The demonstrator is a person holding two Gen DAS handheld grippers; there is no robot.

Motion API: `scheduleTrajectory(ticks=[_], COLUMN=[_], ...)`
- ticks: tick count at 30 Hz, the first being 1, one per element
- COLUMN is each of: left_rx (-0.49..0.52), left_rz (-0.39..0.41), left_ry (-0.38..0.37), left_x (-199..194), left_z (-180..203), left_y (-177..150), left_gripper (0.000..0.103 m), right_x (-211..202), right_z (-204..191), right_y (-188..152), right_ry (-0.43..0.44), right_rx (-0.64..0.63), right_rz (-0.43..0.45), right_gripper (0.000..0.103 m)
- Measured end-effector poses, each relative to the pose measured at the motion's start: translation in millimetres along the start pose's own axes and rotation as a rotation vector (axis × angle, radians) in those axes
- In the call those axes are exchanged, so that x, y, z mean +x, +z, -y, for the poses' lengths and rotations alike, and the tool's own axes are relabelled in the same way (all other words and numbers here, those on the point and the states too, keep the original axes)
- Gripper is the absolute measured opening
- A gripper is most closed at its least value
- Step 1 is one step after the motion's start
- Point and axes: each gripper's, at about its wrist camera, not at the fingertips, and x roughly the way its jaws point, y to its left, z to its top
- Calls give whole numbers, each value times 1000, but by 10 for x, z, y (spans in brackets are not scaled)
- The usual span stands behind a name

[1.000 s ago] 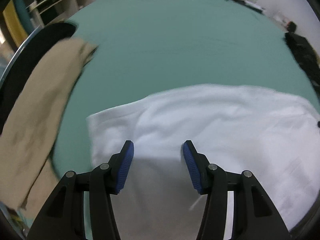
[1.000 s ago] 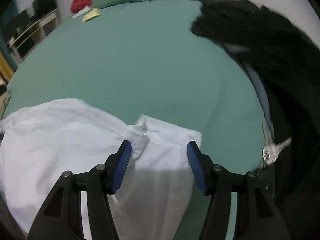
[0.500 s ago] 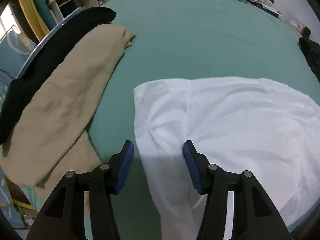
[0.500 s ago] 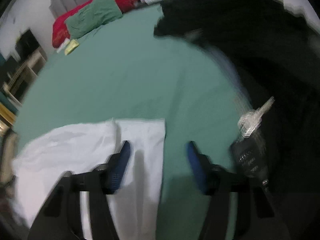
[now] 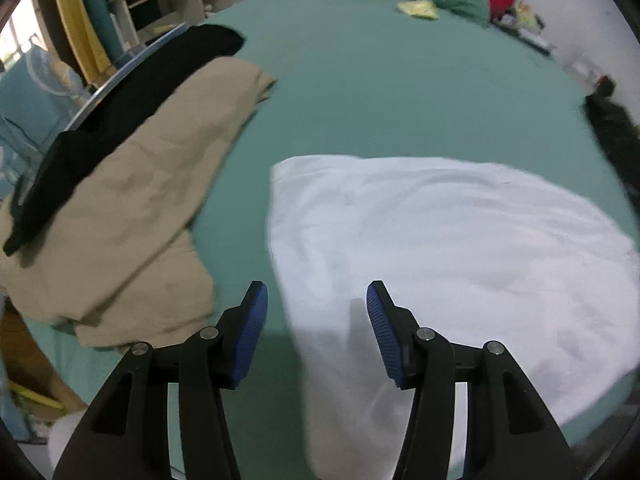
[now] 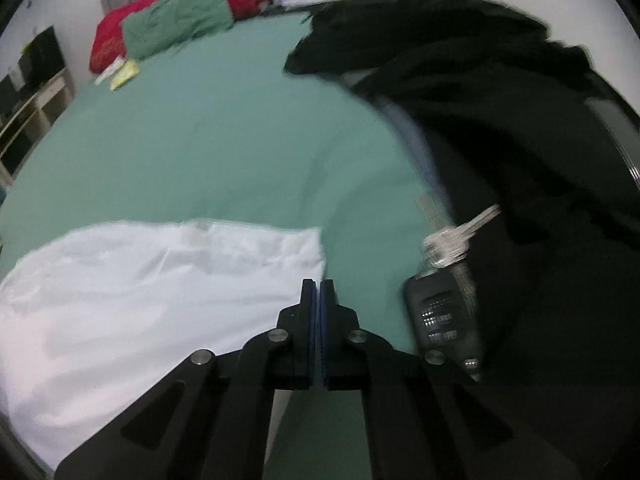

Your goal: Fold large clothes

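Note:
A white garment [image 5: 440, 240] lies folded flat on the green bed sheet [image 5: 400, 92]; it also shows in the right wrist view [image 6: 160, 288]. My left gripper [image 5: 316, 300] is open and empty, above the garment's near left edge. My right gripper [image 6: 319, 286] is shut with nothing visible between its pads, just above the garment's right edge.
A beige garment [image 5: 132, 208] and a black garment [image 5: 132, 92] lie at the left bed edge. A black clothes pile [image 6: 500, 100], keys [image 6: 460, 236] and a dark remote [image 6: 444, 320] lie on the right. Pillows [image 6: 176, 28] lie at the head of the bed.
My right gripper has closed from open and swung right of the white garment. My left gripper has shifted left to the garment's left edge, staying open.

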Motion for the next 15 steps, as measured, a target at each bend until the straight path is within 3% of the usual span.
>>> scheduleTrajectory(ticks=[2,4,9,13,15], left_rx=[-7,-3,17,43,42], left_rz=[4,22,61,89,124], left_ry=[-29,-57,-137,-210,-282], left_x=[-65,-130,-316,-532,-638], left_z=[38,108,315,515,595], left_y=[-12,-35,-136,-353,-489], left_gripper=[55,55,55,55,55], right_x=[-152,-292,-562,-756,-821], right_z=[32,53,-75,-272,-367], right_y=[32,19,-355,-643,-794], right_ry=[-7,47,172,185,226], right_rx=[11,23,30,-4,2], right_rz=[33,55,35,47,49], right_gripper=[3,3,11,54,56])
